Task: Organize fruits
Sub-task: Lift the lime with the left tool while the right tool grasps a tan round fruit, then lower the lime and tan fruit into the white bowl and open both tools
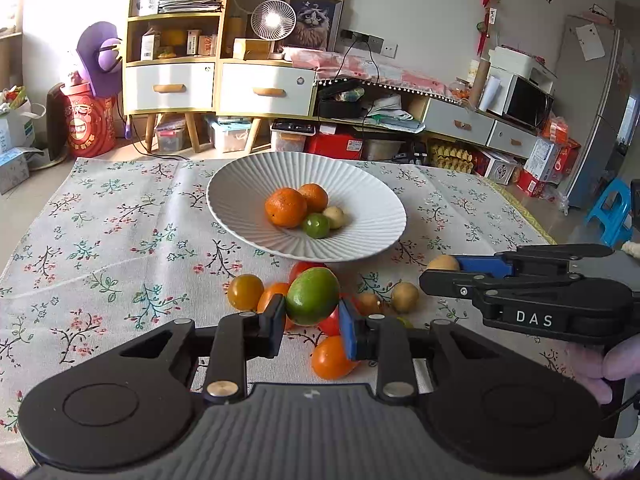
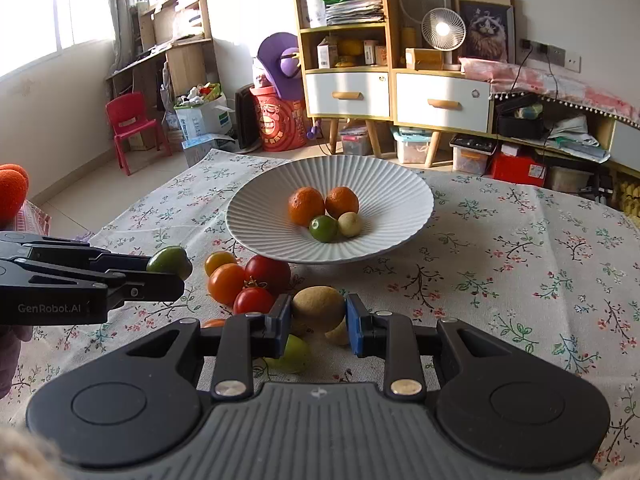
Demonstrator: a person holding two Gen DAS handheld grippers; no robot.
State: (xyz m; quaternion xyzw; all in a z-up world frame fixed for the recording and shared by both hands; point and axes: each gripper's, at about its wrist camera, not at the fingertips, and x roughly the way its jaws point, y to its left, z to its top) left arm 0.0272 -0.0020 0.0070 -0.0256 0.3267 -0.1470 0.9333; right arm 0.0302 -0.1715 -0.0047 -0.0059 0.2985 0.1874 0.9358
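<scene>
Left wrist view: the left hand-held gripper (image 1: 312,312) clamps a green fruit (image 1: 313,296) between its two blue-padded fingers, raised above the loose pile on the tabletop (image 1: 120,232). Beneath and around the held fruit lie an orange tomato (image 1: 331,358), a red tomato (image 1: 330,322) and a yellow-orange tomato (image 1: 245,292). Just right of the pile sit two small tan fruits (image 1: 405,297). The right hand-held gripper (image 1: 444,270) enters from the right edge with a tan fruit (image 1: 442,263) at its fingertips.

Right wrist view: the right hand-held gripper (image 2: 318,316) is closed on a tan oval fruit (image 2: 318,308), both blue pads touching its sides. A pale green fruit (image 2: 294,354) lies on the flowered cloth below the left finger. To the left, an orange tomato (image 2: 226,283) and two red tomatoes (image 2: 267,274) are grouped together, touching.

Farther back, a white ribbed bowl (image 2: 392,204) stands on the cloth near the middle of the tabletop. It holds two mandarins (image 2: 306,206), a small green fruit (image 2: 323,229) and a small pale yellow fruit (image 2: 350,224), all bunched at its centre.

Beyond the tabletop, a wooden shelf unit with white drawers (image 1: 172,84) stands against the wall, with a small fan (image 1: 273,20) and a framed cat picture (image 1: 312,20) beside it.
</scene>
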